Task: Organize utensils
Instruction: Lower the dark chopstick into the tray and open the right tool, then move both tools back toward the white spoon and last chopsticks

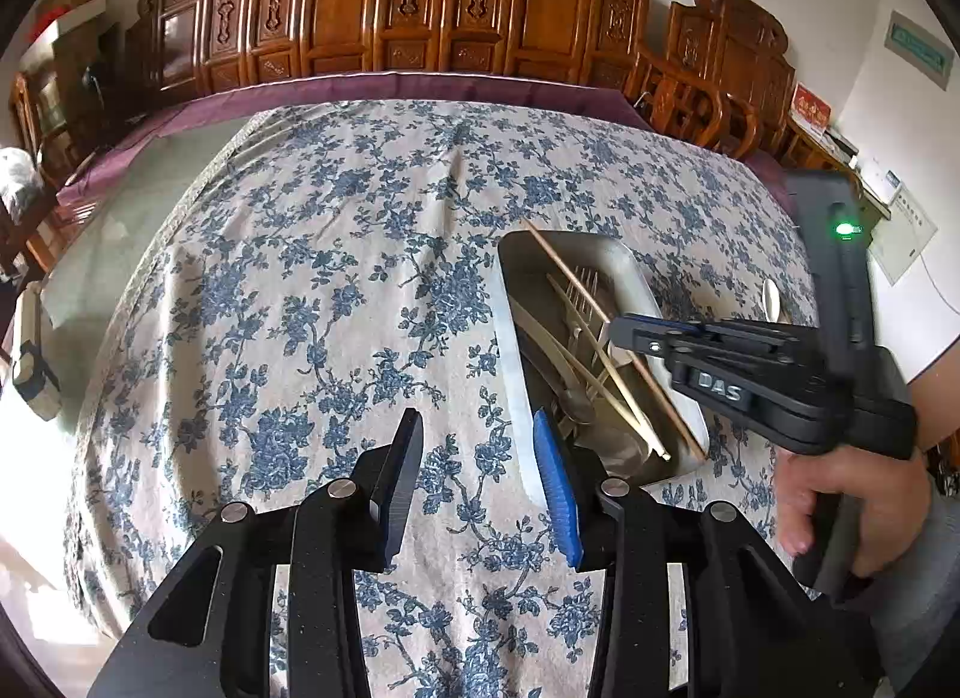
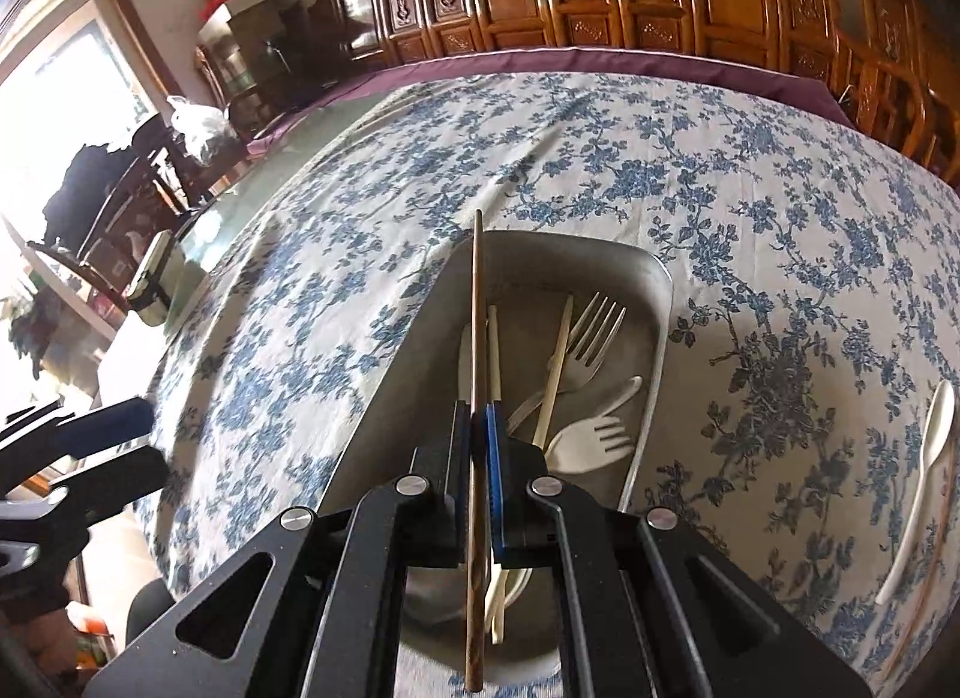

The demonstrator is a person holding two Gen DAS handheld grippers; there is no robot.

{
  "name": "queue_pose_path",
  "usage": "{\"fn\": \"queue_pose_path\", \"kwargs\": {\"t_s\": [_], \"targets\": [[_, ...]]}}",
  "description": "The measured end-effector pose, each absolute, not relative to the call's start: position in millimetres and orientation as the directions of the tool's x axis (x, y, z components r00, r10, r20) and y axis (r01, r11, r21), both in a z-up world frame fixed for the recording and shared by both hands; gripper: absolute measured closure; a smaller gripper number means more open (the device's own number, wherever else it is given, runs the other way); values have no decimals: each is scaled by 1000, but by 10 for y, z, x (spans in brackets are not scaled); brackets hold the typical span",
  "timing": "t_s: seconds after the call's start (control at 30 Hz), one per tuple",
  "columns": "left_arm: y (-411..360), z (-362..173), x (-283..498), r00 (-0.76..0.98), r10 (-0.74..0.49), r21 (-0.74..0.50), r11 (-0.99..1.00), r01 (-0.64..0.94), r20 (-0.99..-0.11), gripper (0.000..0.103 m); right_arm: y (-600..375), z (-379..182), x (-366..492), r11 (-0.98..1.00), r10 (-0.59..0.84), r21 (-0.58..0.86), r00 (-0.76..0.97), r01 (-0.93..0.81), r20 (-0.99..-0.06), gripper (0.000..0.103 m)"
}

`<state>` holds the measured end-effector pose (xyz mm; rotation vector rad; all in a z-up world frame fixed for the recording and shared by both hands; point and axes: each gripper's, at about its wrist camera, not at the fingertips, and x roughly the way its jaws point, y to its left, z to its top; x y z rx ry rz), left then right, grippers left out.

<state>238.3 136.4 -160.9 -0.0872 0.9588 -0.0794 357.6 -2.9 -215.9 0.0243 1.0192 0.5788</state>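
A metal tray (image 2: 651,302) lies on the flowered tablecloth and holds a metal fork (image 2: 591,338), a white plastic fork (image 2: 591,437), pale chopsticks (image 2: 555,365) and other utensils. My right gripper (image 2: 478,416) is shut on a brown wooden chopstick (image 2: 477,290) and holds it lengthwise over the tray. In the left wrist view the right gripper (image 1: 624,338) hovers over the tray (image 1: 510,326), the brown chopstick (image 1: 564,266) slanting across it. My left gripper (image 1: 477,428) is open and empty just left of the tray's near end.
A white spoon (image 2: 927,458) lies on the cloth right of the tray, also in the left wrist view (image 1: 771,299). Carved wooden chairs (image 1: 420,20) line the table's far side. A small box (image 2: 153,278) sits at the left table edge.
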Motion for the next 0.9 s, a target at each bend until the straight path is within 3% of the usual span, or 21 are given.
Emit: {"fn": "queue_pose_path", "kwargs": {"t_s": [0.43, 0.9], "targets": [[1283, -1585, 2359, 570, -106, -102, 994, 39, -815, 66, -31, -2341, 3571, 857, 447, 267, 376, -441, -812, 96], [935, -1585, 2391, 561, -114, -80, 993, 84, -820, 61, -505, -1941, 3374, 840, 489, 269, 445, -471, -750, 96]]}}
